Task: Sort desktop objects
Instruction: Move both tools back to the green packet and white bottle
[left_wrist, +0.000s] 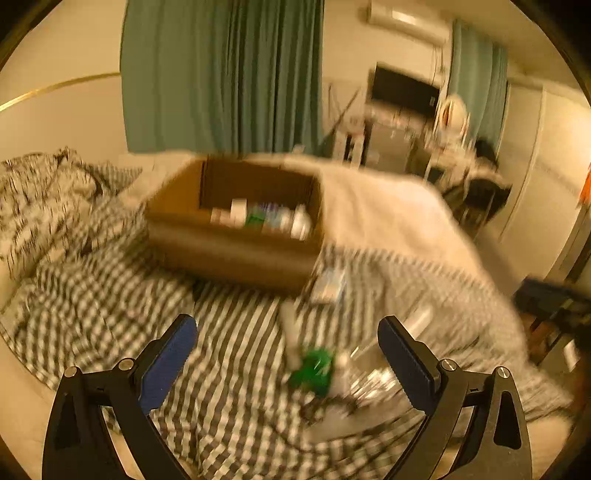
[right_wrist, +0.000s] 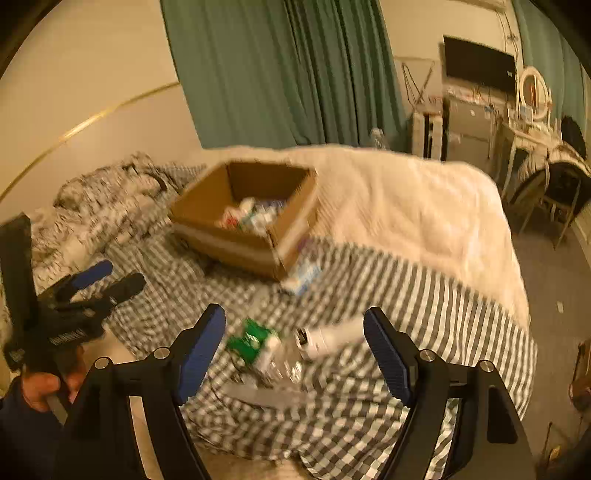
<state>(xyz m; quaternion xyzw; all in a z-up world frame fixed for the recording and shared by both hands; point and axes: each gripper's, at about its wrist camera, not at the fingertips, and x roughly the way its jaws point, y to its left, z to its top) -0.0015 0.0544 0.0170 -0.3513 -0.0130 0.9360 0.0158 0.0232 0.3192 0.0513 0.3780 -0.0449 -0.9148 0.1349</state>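
Plainly, both grippers stood with their jaws spread wide and nothing between the blue pads. The left gripper (left_wrist: 286, 332) hung above the checked bedspread (left_wrist: 229, 369), and just ahead of its jaws, a little to the right, lay a blurred green-labelled packet (left_wrist: 314, 369) beside some clear crinkled wrapping (left_wrist: 369, 380). The right gripper (right_wrist: 295, 325) hovered over the same small heap: the green packet (right_wrist: 251, 339) lay near its left finger, and a white tube-like thing (right_wrist: 332, 338) lay just inside its right finger, touching neither as far as the blur allowed. In the right wrist view the left gripper (right_wrist: 107, 275) showed at the near left, held in the person's hand (right_wrist: 40, 384), jaws parted, well apart from the heap.

Farther off, an open cardboard box (left_wrist: 236, 254) sat on the bedspread with several bottles and packets (left_wrist: 266, 218) already lying inside against its near wall. A pale flat packet (left_wrist: 327, 284) rested on the cloth just beside the box's near right corner. To the right spread a cream blanket (right_wrist: 406, 206); to the far left lay patterned pillows (left_wrist: 40, 192). Beyond the bed hung green curtains (right_wrist: 280, 70), with a dark screen (right_wrist: 478, 62) over cluttered furniture at the far right.
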